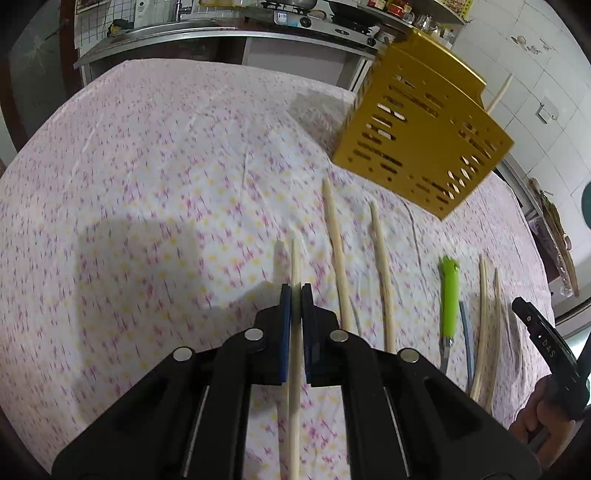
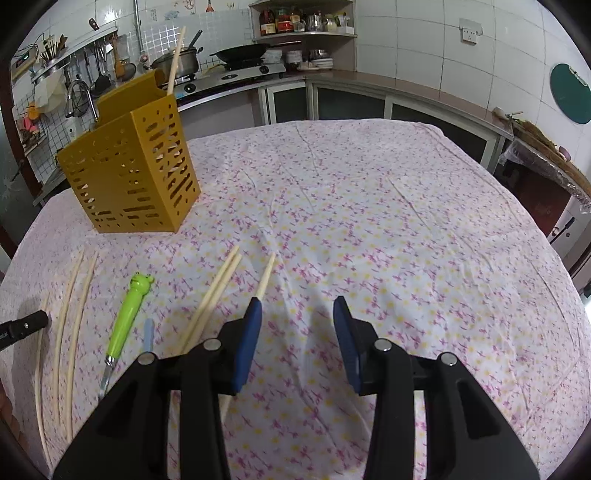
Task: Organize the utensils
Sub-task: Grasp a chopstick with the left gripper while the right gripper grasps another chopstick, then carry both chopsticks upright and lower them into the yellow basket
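Observation:
My left gripper (image 1: 295, 290) is shut on a pale wooden chopstick (image 1: 294, 266) that runs between its blue pads just above the floral tablecloth. A yellow slotted utensil holder (image 1: 421, 136) stands ahead to the right, with one chopstick (image 2: 175, 59) standing in it. Two more chopsticks (image 1: 340, 254) lie right of the left gripper. A green-handled utensil (image 1: 448, 295) and a bluish stick (image 1: 466, 332) lie further right, then another chopstick pair (image 1: 485, 321). My right gripper (image 2: 297, 310) is open and empty over the cloth, with chopsticks (image 2: 218, 291) by its left finger. The holder (image 2: 129, 173) stands far left in its view.
The table carries a pink floral cloth (image 2: 369, 221). Beyond it stand a kitchen counter with a stove and wok (image 2: 242, 55), a sink (image 1: 166, 31) and hanging tools. The right gripper's finger shows at the right edge of the left wrist view (image 1: 543, 332).

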Motion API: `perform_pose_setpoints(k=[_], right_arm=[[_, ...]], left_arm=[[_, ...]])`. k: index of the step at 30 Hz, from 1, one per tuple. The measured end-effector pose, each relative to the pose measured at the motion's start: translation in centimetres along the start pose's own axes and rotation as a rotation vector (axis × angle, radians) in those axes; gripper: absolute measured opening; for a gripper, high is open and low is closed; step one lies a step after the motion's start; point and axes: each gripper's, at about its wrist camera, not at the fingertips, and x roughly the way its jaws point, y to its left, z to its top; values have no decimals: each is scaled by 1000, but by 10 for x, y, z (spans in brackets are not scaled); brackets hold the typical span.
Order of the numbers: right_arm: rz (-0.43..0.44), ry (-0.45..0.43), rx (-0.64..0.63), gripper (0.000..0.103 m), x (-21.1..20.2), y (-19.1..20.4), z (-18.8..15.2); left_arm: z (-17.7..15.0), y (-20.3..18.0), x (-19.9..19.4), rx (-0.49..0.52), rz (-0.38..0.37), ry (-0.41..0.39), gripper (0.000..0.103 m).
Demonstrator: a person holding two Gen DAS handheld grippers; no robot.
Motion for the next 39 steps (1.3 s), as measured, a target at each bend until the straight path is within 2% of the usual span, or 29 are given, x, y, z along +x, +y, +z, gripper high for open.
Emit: perform_pose_setpoints(k=[10, 12, 14, 17, 21, 27, 39], right_arm=[[12, 60, -5, 38, 33, 26, 17], [6, 94, -9, 31, 44, 29, 21], [-8, 111, -19, 28, 52, 33, 25], [-10, 110, -22, 11, 56, 34, 27], [23, 119, -13, 6, 55, 28, 31], [80, 38, -9, 6, 21, 23, 42], [165, -157, -27, 6, -63, 23, 58]], left_arm=[[25, 3, 4, 22, 13, -24, 4], [30, 2, 7, 26, 13, -24, 4], [34, 1, 9, 31, 11, -23, 4], [38, -1, 12, 38, 10, -23, 4], [41, -2, 14, 40, 6, -22, 4], [45, -9, -3, 69, 9, -81, 4], [55, -25, -66, 113, -50, -221, 4]])
